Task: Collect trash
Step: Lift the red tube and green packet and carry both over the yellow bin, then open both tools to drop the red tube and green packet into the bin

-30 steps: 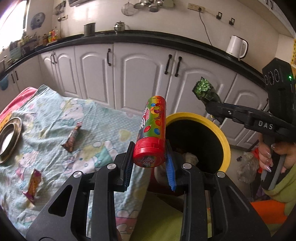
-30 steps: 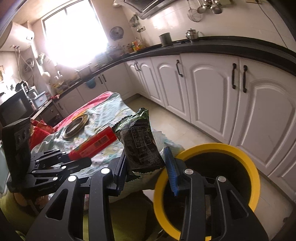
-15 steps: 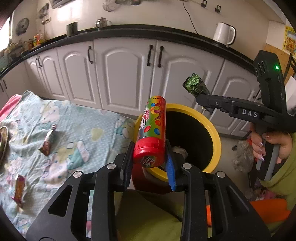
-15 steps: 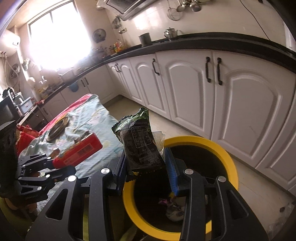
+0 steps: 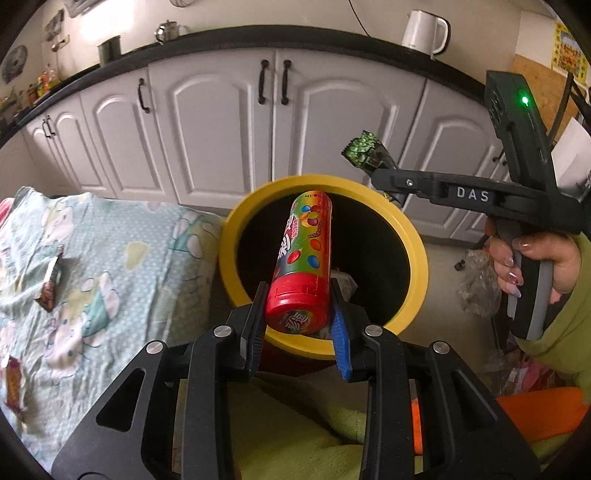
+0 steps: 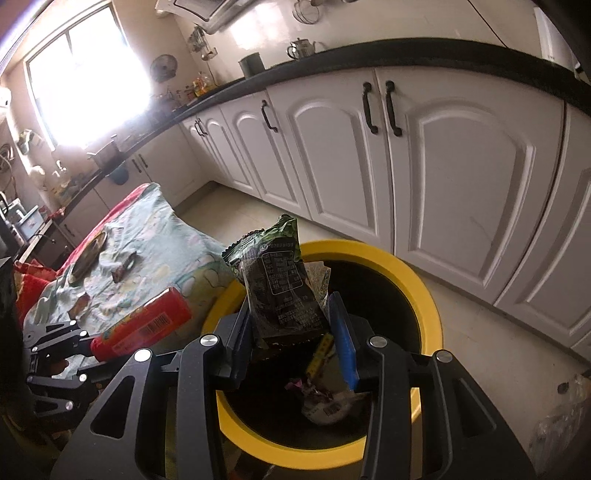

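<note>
CHANGE: you have carried both loads from beside the bin (image 5: 415, 236) to over its mouth | LEFT: left gripper (image 5: 297, 325) jaws clenched on candy tube (image 5: 301, 266), at 12 o'clock over the opening | RIGHT: right gripper (image 6: 295, 328) jaws clenched on snack wrapper (image 6: 280, 280) | MEANING: both look ready to drop.

Kitchen. White arched cabinet doors (image 5: 218, 125) with dark handles under a black worktop (image 6: 406, 51). Pale tiled floor (image 6: 236, 214). Bright window (image 6: 88, 74) at left. White kettle (image 5: 424, 27) on worktop.
</note>
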